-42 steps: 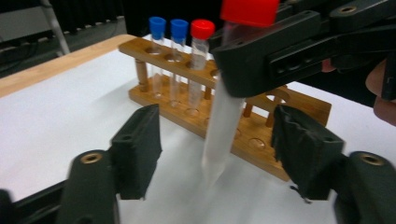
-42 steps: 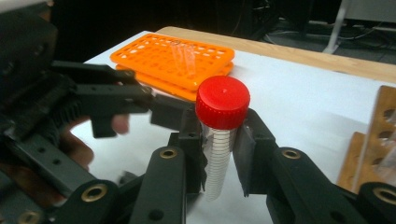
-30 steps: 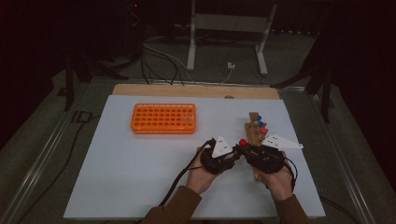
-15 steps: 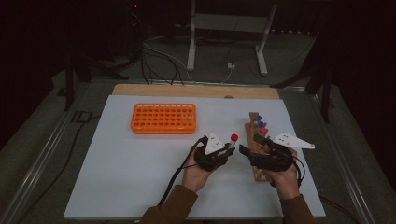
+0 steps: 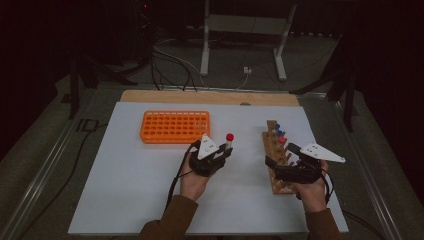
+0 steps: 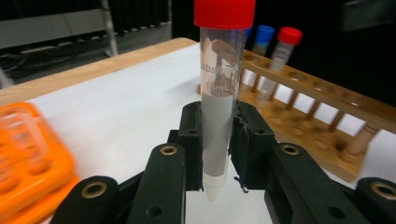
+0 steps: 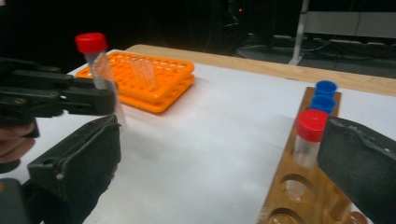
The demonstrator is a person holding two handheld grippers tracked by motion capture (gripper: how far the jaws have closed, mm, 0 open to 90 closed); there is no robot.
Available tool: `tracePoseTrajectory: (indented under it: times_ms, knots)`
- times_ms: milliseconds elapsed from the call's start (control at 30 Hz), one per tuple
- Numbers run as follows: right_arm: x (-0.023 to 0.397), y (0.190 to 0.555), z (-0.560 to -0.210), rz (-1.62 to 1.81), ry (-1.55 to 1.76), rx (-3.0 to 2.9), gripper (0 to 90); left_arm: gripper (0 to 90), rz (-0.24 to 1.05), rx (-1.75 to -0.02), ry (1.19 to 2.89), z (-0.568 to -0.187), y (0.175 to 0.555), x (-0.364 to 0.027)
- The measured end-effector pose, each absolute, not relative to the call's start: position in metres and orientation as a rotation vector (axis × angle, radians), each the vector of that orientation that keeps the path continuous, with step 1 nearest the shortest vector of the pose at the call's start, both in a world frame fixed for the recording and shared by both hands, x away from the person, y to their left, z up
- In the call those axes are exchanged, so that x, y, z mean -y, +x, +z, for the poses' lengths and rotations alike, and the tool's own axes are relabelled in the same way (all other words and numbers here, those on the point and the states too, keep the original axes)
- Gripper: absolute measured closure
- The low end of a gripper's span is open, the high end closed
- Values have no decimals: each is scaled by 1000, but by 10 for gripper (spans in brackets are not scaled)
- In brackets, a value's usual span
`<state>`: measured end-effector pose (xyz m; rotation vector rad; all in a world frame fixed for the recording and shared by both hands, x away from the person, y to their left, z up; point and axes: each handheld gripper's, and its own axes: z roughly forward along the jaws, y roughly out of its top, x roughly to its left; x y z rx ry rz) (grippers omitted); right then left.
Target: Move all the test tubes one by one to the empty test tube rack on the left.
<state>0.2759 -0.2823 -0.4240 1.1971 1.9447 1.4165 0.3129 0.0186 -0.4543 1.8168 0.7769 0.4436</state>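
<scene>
Where the high view looks down on the white table [image 5: 125, 190], the left gripper [image 5: 220, 152] sits near the middle, held in the person's left hand [image 5: 192, 182], with a red-capped tube [image 5: 229, 141] standing upright between its jaws. Just beyond it, toward the far side, lies an orange rack [image 5: 175, 126] full of small holes. To the right, well apart from the left gripper, the right gripper [image 5: 280, 165] rests over the near end of a wooden rack [image 5: 274, 150] that runs away from the person; the right hand [image 5: 312, 192] holds it from below. Two blue-capped tubes [image 5: 277, 130] and one red-capped one [image 5: 282, 140] stand in the far part of that wooden rack.

From the left gripper view, the two black jaws are closed tight on the clear tube [image 6: 219, 93], one pad on each side of its lower half, its pointed tip hanging just below the pads and its red cap at the top edge. The wooden rack [image 6: 327, 130] lies behind and to the right, with a blue-capped tube [image 6: 261, 42] and a red-capped one [image 6: 286, 44] in it; a blurred corner of the orange rack [image 6: 28, 154] shows at the left.

From the right gripper view, the jaws stand wide apart with nothing between them. The wooden rack [image 7: 299, 186] lies at the right jaw, holding a red-capped tube [image 7: 309, 140] and two blue-capped ones [image 7: 324, 95]. Farther off at the left, the other gripper [image 7: 51, 98] holds its tube [image 7: 95, 60] upright in front of the orange rack [image 7: 149, 79].
</scene>
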Motion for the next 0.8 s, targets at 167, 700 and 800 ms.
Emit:
tracePoseTrajectory:
  times_ms: [167, 700, 800]
  knots:
    - [286, 276, -423, 1418, 1210, -1921, 0, 760, 489, -804, 1795, -453, 318, -33]
    - [291, 276, -422, 1403, 1223, -1901, 0, 759, 651, -893, 1731, -447, 336, -74]
    - [291, 276, -422, 1396, 1222, -1905, 0, 759, 668, -917, 1708, -448, 340, -80]
